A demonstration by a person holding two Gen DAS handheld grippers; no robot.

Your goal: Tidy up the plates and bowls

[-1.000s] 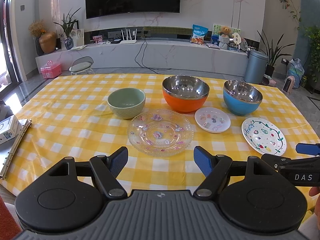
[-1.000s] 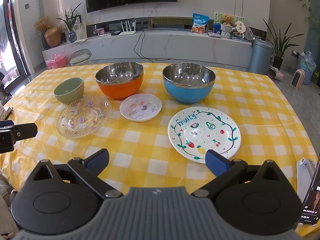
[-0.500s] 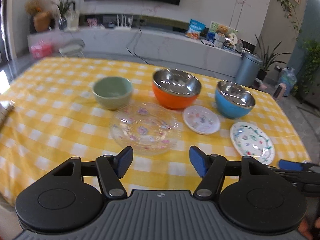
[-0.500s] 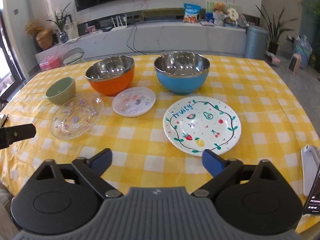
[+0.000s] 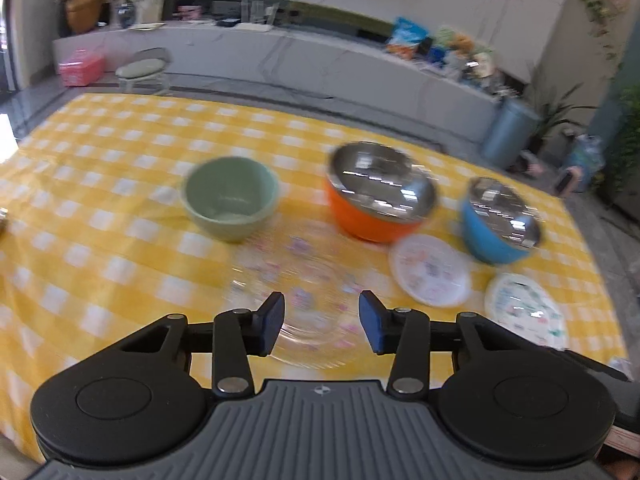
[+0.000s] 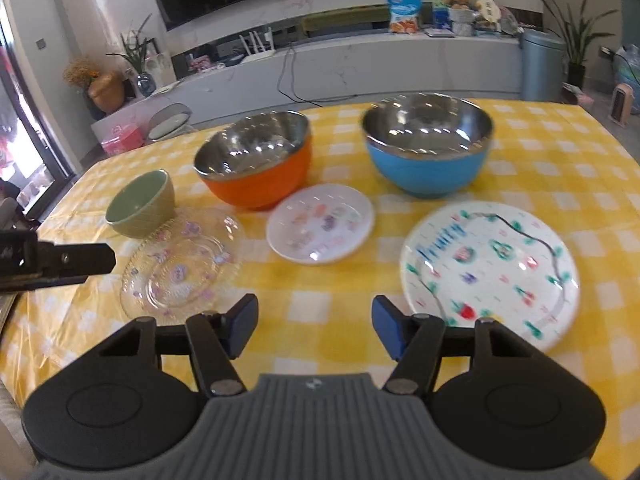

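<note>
You were approaching: left gripper (image 5: 322,322) over the glass plate (image 5: 296,280), right gripper (image 6: 314,326) empty, both jaws closing (nothing gripped); next, seat a rim.

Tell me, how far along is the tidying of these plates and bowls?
Nothing looks done: the green bowl, orange bowl, blue bowl, glass plate, small plate and fruit plate all sit apart. The left gripper and right gripper, jaws just closing, hold nothing. All stacking remains.
</note>
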